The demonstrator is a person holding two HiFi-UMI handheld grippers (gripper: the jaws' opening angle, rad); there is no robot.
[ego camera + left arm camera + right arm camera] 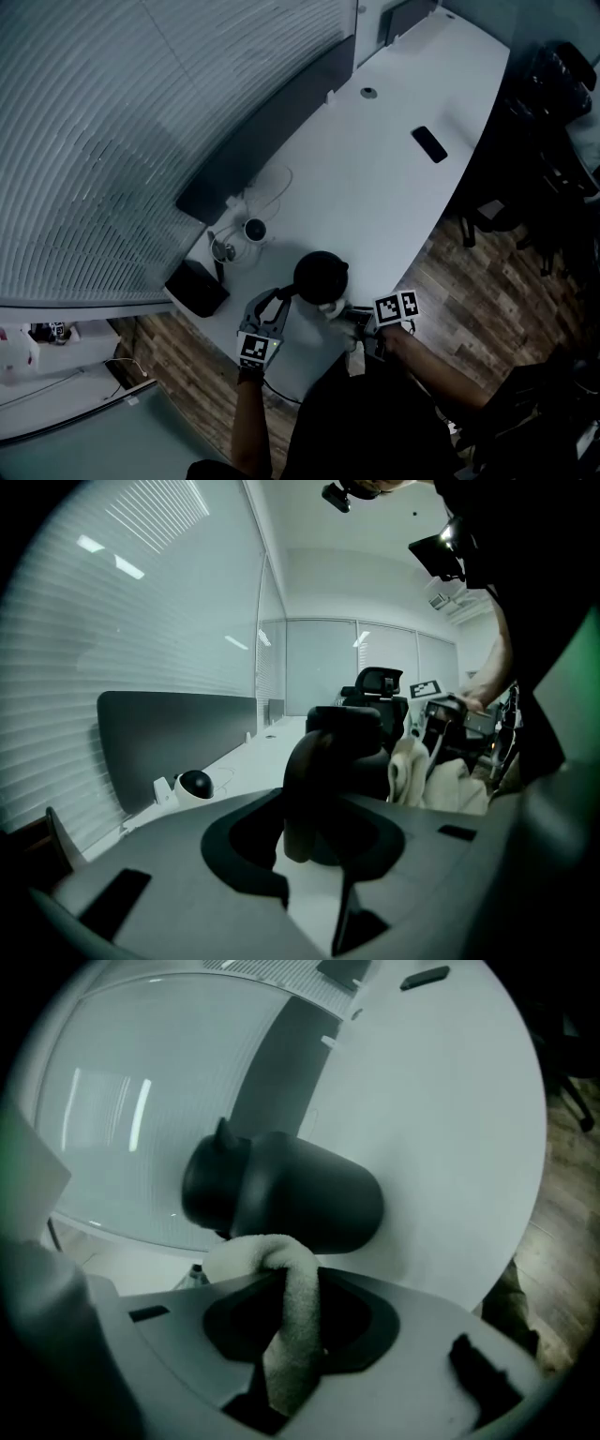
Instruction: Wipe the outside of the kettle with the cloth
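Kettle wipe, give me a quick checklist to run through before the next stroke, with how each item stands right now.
1. Left gripper clamped on kettle handle: ok.
2. Right gripper clamped on cloth: ok.
3. Cloth pressed against kettle wall: cannot tell; it sits right beside it.
4. Kettle upright on table: ok.
5. Phone well away from kettle: ok.

Dim room, cool light. Long curved white counter with a dark partition panel along its far edge and slatted blinds behind. Wood-plank floor. Black office chair beyond.
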